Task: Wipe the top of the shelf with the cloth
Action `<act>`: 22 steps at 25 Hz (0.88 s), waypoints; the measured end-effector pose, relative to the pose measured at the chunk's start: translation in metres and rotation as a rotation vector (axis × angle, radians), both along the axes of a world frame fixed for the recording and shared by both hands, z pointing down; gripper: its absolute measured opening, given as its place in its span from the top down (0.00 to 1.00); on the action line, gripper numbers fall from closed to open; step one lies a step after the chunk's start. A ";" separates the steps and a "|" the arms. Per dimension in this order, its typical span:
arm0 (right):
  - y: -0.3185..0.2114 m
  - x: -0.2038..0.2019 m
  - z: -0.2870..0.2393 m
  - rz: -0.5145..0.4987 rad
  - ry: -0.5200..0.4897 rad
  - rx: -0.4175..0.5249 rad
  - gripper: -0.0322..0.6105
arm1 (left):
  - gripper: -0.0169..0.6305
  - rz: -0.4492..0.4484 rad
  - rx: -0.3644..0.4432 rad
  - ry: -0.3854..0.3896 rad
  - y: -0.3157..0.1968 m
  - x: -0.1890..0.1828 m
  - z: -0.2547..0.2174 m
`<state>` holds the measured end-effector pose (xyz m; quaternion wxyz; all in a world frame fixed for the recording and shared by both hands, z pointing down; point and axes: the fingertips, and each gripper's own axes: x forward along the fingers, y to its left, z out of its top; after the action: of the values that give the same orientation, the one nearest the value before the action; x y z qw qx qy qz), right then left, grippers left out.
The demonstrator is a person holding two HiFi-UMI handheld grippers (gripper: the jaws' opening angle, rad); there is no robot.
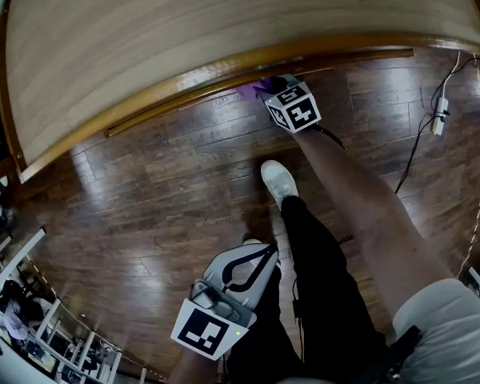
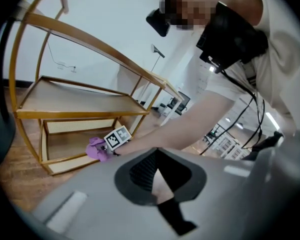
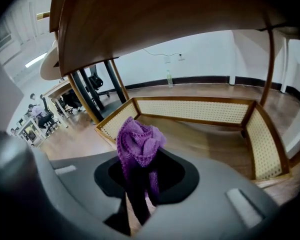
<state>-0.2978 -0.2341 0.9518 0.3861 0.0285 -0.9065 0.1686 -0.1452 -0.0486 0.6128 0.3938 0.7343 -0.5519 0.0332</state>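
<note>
From the head view I look down on the wooden shelf top, which is bare. My right gripper reaches under its front edge, shut on a purple cloth. In the right gripper view the cloth bunches up between the jaws, over the bottom shelf with cane sides. The left gripper view shows the cloth at the bottom shelf level, well below the top board. My left gripper hangs low by the person's leg, jaws together and holding nothing.
A white shoe stands on the dark wooden floor in front of the shelf. A cable with a power strip lies at the right. Desks and chairs crowd the lower left. A middle shelf sits between top and bottom.
</note>
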 end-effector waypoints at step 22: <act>-0.214 0.209 0.001 0.325 0.272 0.238 0.81 | 0.95 0.173 0.036 0.004 -0.055 0.017 0.010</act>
<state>-0.0892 -0.4480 0.9530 0.4663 0.2413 -0.8432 0.1152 -0.1279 -0.1036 0.6227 0.3772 0.7863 -0.4861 0.0558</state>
